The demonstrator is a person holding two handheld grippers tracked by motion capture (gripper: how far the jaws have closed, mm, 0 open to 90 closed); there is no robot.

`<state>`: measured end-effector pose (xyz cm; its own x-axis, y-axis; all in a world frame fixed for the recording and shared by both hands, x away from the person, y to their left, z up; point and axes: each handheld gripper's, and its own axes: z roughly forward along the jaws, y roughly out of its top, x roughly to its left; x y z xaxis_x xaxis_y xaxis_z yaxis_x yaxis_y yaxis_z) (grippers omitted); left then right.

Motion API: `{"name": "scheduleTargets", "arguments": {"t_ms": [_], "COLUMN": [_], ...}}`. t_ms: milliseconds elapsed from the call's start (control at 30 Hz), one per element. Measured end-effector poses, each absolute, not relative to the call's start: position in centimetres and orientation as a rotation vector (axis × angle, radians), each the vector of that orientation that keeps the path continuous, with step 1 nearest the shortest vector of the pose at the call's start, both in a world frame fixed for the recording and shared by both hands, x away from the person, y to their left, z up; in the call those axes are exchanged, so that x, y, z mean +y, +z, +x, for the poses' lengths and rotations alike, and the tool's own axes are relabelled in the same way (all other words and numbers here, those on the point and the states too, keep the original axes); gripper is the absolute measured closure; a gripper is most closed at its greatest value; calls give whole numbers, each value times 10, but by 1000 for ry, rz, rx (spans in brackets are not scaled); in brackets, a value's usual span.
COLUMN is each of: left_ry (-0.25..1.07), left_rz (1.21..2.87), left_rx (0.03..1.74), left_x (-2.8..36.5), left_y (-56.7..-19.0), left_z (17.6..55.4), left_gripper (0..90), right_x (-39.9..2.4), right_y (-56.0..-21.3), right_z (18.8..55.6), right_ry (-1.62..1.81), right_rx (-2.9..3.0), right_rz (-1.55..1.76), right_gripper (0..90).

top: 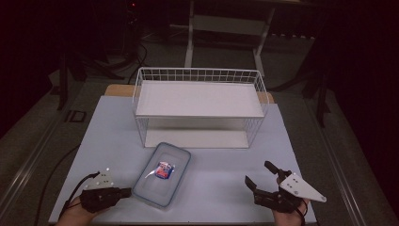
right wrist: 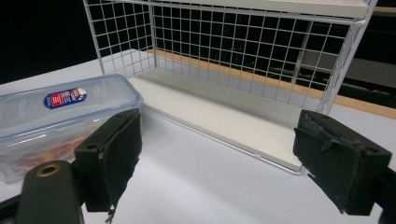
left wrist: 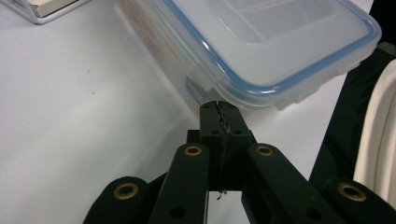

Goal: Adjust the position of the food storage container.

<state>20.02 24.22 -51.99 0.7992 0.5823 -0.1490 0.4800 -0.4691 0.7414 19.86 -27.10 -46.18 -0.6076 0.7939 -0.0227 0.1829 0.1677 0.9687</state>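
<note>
A clear plastic box with a blue-rimmed lid (top: 162,173) lies at an angle on the table, a red and blue label on its lid. My left gripper (top: 126,192) sits just left of the box's near end, jaws shut together with nothing between them. In the left gripper view the shut jaw tips (left wrist: 219,109) stand right at the box's side wall (left wrist: 243,60). My right gripper (top: 258,174) rests at the table's front right, jaws wide apart and empty. In the right gripper view the box (right wrist: 56,116) lies to the left behind the left pad.
A white wire rack with two shelves (top: 200,106) stands at the back middle of the pale table (top: 221,169); its lower shelf (right wrist: 219,112) faces the right gripper. Cables trail off the table's left front. Dark floor surrounds the table.
</note>
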Motion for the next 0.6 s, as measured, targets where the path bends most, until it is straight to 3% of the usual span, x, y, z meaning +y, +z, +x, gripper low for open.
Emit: {"name": "scheduleTargets", "arguments": {"t_ms": [300,600], "left_ry": [97,98], "left_rz": [2193,2159], "left_rx": [689,707], "left_x": [212,218], "left_y": [-522,-519], "left_z": [200,203], "left_gripper": [886,886], "right_x": [-271,-272], "right_y": [-462,-462], "right_z": [199,198], "right_ry": [1465,1466], "right_rx": [1910,1909], "right_rz": [919,919], "right_gripper": [152,152]}}
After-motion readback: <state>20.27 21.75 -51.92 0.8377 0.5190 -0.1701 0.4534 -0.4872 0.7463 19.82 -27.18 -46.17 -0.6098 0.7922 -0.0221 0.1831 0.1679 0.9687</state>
